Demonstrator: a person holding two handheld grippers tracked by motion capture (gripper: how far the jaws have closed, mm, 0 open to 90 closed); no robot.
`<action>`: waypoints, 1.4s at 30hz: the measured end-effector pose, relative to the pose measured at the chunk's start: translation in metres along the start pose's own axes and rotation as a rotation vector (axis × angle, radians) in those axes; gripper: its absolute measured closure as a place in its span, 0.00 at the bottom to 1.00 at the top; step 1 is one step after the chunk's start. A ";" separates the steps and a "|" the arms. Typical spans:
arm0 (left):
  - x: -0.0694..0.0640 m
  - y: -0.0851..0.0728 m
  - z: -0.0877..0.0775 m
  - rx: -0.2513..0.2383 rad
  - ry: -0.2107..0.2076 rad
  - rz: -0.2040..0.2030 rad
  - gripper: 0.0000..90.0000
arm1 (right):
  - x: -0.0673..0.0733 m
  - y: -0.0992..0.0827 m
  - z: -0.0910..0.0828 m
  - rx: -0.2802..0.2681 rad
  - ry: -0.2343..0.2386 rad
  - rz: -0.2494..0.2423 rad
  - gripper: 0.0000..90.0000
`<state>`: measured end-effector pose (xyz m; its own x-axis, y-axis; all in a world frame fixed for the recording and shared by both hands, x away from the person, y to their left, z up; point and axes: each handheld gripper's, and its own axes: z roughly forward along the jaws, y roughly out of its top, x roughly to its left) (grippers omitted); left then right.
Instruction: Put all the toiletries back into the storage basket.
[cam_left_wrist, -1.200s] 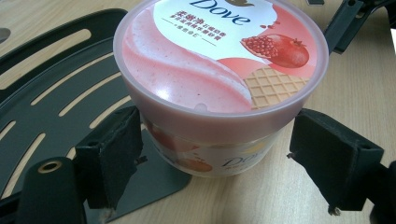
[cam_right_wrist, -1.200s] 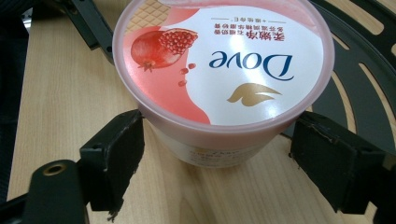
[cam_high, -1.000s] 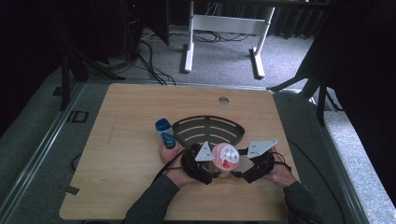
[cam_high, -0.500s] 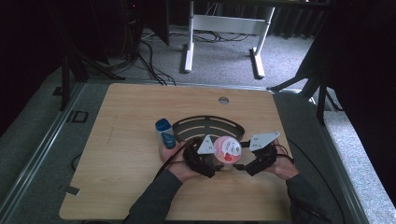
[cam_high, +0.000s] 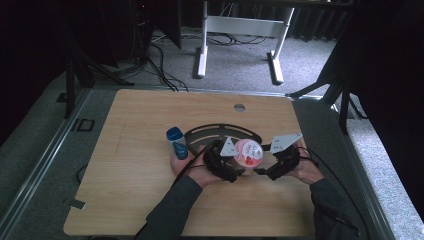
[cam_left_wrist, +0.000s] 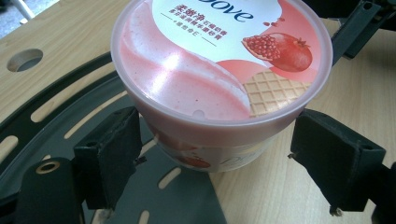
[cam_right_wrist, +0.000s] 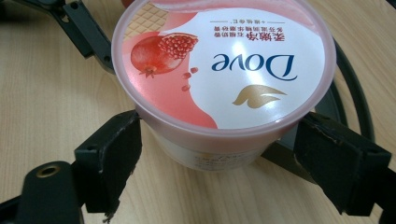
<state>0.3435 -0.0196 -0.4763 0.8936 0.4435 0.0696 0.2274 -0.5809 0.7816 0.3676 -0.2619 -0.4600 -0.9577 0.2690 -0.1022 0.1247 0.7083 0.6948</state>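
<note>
- Both forearms reach in low and close together.
- The left gripper (cam_high: 235, 162) has its jaws spread wide.
- The right gripper (cam_high: 264, 165) faces it, jaws likewise parted, both pads showing.

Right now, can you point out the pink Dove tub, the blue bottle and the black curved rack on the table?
Pink Dove tub (cam_high: 248, 152): high view, middle of its lid.
Blue bottle (cam_high: 176, 135): high view, its blue cap end.
Black curved rack (cam_high: 220, 128): high view, its outer arc behind the tub.

1 pink tub (cam_high: 248, 152), 1 blue bottle (cam_high: 177, 142), 1 blk rack (cam_high: 210, 133)
</note>
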 end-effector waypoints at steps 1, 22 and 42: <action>0.001 0.001 0.001 -0.001 0.000 0.001 0.19 | -0.001 0.000 -0.001 0.002 -0.003 -0.001 0.17; 0.021 0.019 0.014 -0.006 0.053 0.014 0.19 | -0.037 0.002 0.001 0.005 0.014 0.038 0.17; 0.043 0.017 0.035 -0.019 0.067 -0.043 0.19 | -0.065 0.005 0.015 0.073 0.011 0.077 0.17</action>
<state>0.3989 -0.0344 -0.4816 0.8549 0.5132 0.0764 0.2574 -0.5473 0.7964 0.4348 -0.2660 -0.4600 -0.9474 0.3173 -0.0422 0.2163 0.7318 0.6462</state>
